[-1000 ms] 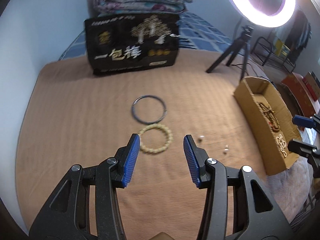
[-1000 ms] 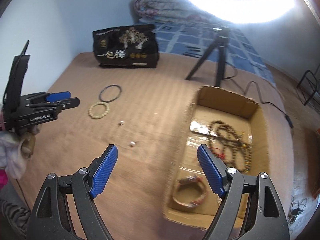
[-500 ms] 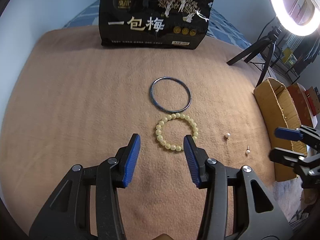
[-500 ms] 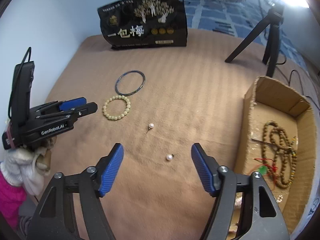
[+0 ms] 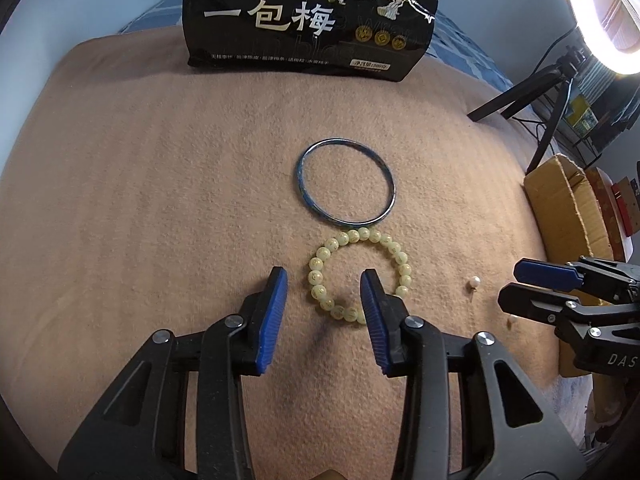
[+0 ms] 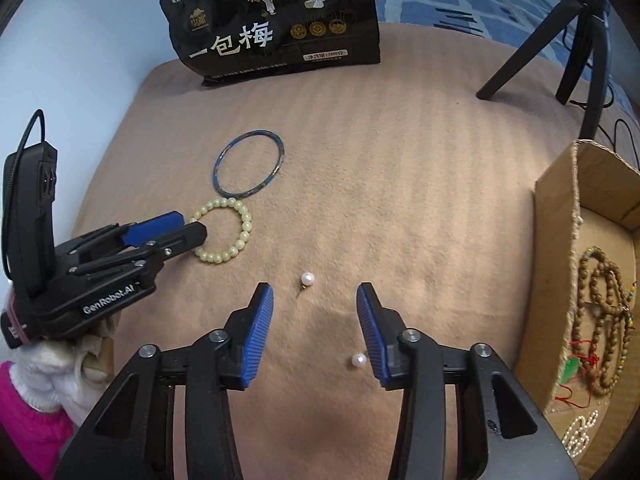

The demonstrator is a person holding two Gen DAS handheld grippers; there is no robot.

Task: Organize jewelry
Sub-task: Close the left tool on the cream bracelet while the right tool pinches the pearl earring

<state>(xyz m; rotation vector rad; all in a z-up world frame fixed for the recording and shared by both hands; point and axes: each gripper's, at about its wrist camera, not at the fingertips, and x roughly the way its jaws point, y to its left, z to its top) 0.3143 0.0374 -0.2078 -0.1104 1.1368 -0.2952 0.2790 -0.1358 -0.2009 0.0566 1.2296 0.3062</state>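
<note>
A pale yellow bead bracelet [image 5: 316, 278] lies on the tan blanket [image 5: 160, 200], touching a thin blue bangle [image 5: 352, 223] beyond it. My left gripper [image 5: 324, 280] hangs low over the bracelet's near side. Its jaws are closing, beads lie between them, and the pads do not press. In the right wrist view the bracelet [image 6: 244, 220] lies just past the left gripper [image 6: 192, 226]. My right gripper [image 6: 314, 294] is closing over a pearl earring [image 6: 307, 279] without touching it. A second pearl [image 6: 359, 360] lies by its right finger.
A cardboard box [image 6: 560, 240] at the right holds brown bead strands [image 6: 600, 300] and other jewelry. A black snack bag [image 5: 312, 20] stands at the blanket's far edge. A tripod [image 6: 580, 40] stands at the back right under a ring light [image 5: 600, 20]. A gloved hand [image 6: 52, 364] holds the left gripper.
Both grippers have come down toward the blanket. The right one swung left from over the box to the pearls and narrowed a lot. The left one narrowed slightly around the bracelet.
</note>
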